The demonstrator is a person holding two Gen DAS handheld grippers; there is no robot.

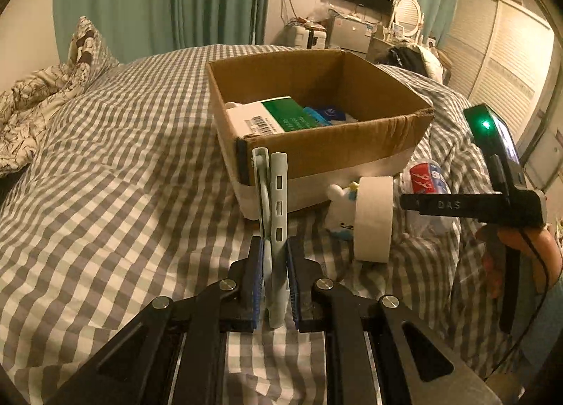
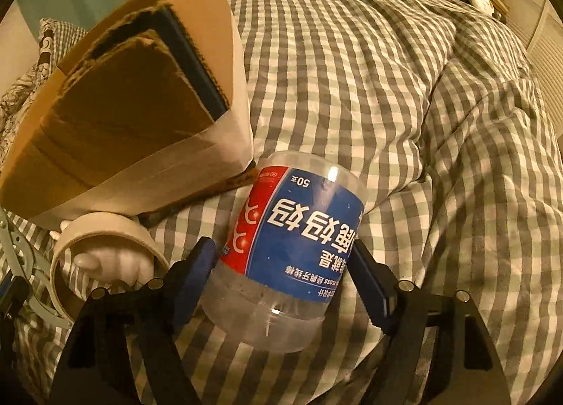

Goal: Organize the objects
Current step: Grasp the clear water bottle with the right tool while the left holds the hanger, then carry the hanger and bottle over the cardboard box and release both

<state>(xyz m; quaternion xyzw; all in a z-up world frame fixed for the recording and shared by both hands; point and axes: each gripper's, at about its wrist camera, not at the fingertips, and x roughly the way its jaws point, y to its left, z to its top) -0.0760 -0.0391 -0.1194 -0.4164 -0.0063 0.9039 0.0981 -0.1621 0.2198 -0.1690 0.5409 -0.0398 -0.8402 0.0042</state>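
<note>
My left gripper (image 1: 275, 276) is shut on a pale green folded plastic stand (image 1: 273, 215), held upright just in front of the cardboard box (image 1: 352, 148) on the bed. The box holds a white-and-green carton (image 1: 267, 116) and some blue items. My right gripper (image 2: 283, 264) has its pads on both sides of a clear plastic jar with a blue and red label (image 2: 299, 239), which lies on the bedcover beside the box's corner (image 2: 140, 116). The jar also shows in the left wrist view (image 1: 427, 178).
A roll of white tape (image 1: 374, 218) stands on edge by the box, with a small white toy figure (image 1: 339, 208) behind it; both show in the right wrist view, the roll (image 2: 102, 239) over the toy (image 2: 112, 260). The checked bedcover (image 1: 123, 176) spreads left; pillows (image 1: 42, 88) far left.
</note>
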